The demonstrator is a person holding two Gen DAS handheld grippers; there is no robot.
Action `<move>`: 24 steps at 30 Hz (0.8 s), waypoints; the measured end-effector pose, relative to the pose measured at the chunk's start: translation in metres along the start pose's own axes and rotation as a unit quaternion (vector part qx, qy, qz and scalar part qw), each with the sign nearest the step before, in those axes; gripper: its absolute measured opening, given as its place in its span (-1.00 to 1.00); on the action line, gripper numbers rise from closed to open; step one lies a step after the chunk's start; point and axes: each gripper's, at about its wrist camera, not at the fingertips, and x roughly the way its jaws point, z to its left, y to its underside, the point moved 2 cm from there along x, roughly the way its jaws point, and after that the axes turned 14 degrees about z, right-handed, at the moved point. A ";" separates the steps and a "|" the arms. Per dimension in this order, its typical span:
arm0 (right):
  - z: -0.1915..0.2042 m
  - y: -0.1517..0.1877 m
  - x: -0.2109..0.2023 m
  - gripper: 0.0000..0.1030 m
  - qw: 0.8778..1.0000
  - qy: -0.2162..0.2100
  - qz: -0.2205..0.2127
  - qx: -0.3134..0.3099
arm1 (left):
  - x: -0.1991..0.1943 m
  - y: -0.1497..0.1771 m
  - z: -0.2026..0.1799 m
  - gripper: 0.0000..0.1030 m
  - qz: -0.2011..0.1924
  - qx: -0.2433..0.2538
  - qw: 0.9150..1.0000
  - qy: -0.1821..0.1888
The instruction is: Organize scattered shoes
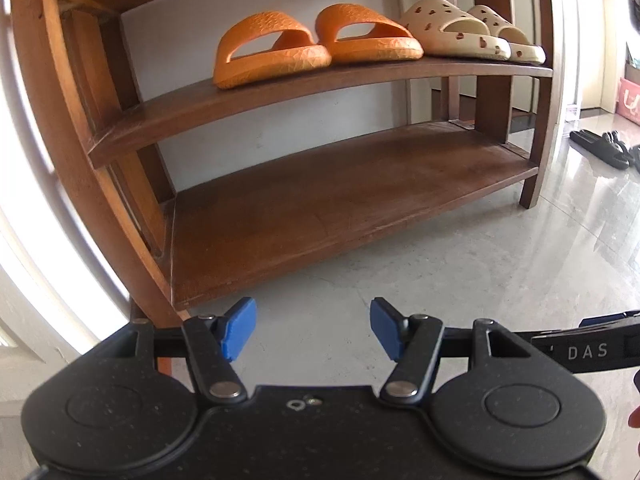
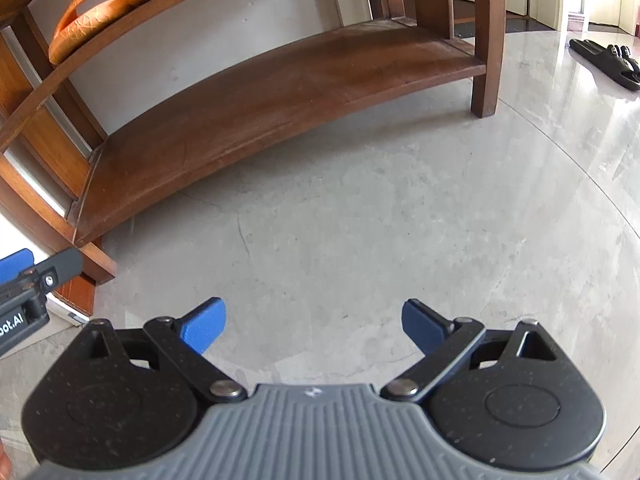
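Both sets of tongs are just hanging low over the floor with nothing in them: the left gripper (image 1: 313,330) has its blue pads spread apart, and the right gripper (image 2: 314,328) is splayed even wider, also over bare grey floor (image 2: 360,220). They're right next to each other, you can catch the edge of each one in the other's view. Straight ahead of them is a wooden shoe rack (image 1: 320,200), its bottom shelf with nothing on it. Up on the middle shelf there's a pair of orange slides (image 1: 316,46) sitting side by side, toes out toward the room, and just to their right a pair of cream slides with little brown cutouts (image 1: 476,32), touching or nearly touching the orange ones. Off to the right, well away from the rack, a pair of black sandals (image 2: 604,62) lies on the shiny floor near a doorway.
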 end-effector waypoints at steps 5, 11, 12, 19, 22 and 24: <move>0.000 0.003 0.005 0.87 1.000 -0.003 0.007 0.004 | 0.002 0.002 -0.001 0.22 0.004 -0.002 1.000 0.002; -0.001 0.001 0.002 0.87 1.000 0.001 -0.005 0.006 | 0.001 -0.001 -0.001 0.22 0.005 -0.029 1.000 0.000; -0.001 -0.001 -0.001 0.87 1.000 0.003 -0.013 0.002 | -0.001 -0.003 -0.003 0.22 -0.001 -0.035 0.999 -0.002; -0.002 -0.016 -0.023 0.87 0.997 0.021 -0.068 -0.022 | -0.018 -0.020 -0.014 0.22 -0.040 -0.056 0.998 -0.016; 0.000 -0.026 -0.037 0.87 0.994 0.028 -0.096 -0.034 | -0.025 -0.033 -0.016 0.22 -0.050 -0.063 0.997 -0.016; 0.002 -0.034 -0.043 0.87 0.993 0.028 -0.104 -0.036 | -0.028 -0.041 -0.016 0.22 -0.055 -0.074 0.996 -0.017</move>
